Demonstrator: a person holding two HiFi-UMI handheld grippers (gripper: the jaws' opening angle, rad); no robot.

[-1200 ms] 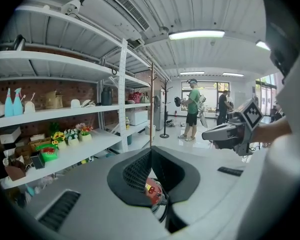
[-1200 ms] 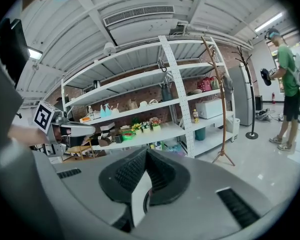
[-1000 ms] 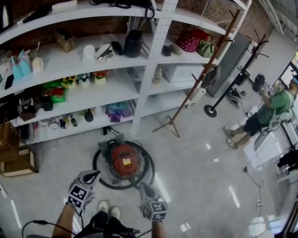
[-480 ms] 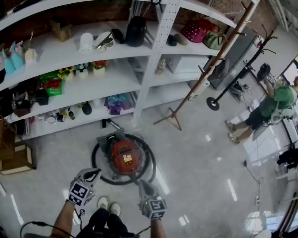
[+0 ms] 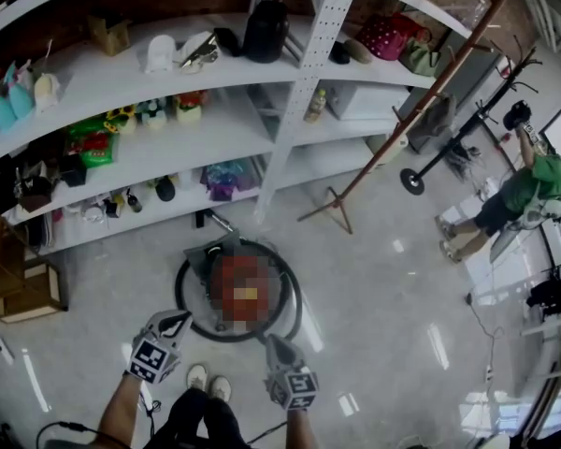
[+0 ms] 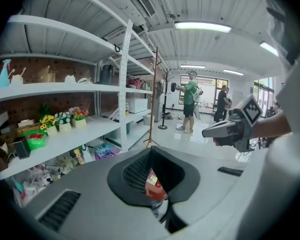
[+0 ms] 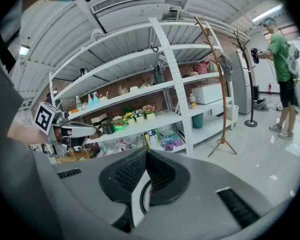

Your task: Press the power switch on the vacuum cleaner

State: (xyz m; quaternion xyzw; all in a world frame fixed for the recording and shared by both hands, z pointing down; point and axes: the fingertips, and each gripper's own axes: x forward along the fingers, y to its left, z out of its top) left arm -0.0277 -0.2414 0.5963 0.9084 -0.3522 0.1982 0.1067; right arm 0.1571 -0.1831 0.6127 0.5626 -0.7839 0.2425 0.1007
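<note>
The red vacuum cleaner (image 5: pixel 226 267) sits on the floor inside a ring of its black hose (image 5: pixel 182 293), in front of the shelves; a mosaic patch covers most of its top. My left gripper (image 5: pixel 176 322) hovers just short of the hose ring's near left side, jaws shut and empty. My right gripper (image 5: pixel 270 342) hangs at the ring's near right edge, also shut on nothing. In the left gripper view the closed tips (image 6: pixel 151 151) frame a sliver of the red vacuum (image 6: pixel 153 185). The right gripper view shows its tips (image 7: pixel 146 153) meeting too.
White shelving (image 5: pixel 304 73) packed with bags, bottles and flower pots stands behind the vacuum. A wooden coat stand (image 5: pixel 421 110) and a black stand (image 5: pixel 413 181) are to the right. A person in green (image 5: pixel 524 190) stands far right. Cardboard boxes (image 5: pixel 19 293) sit at left.
The head view has tilted, so the shelves have slid up the frame. Both grippers stay shut, in much the same place just short of the vacuum.
</note>
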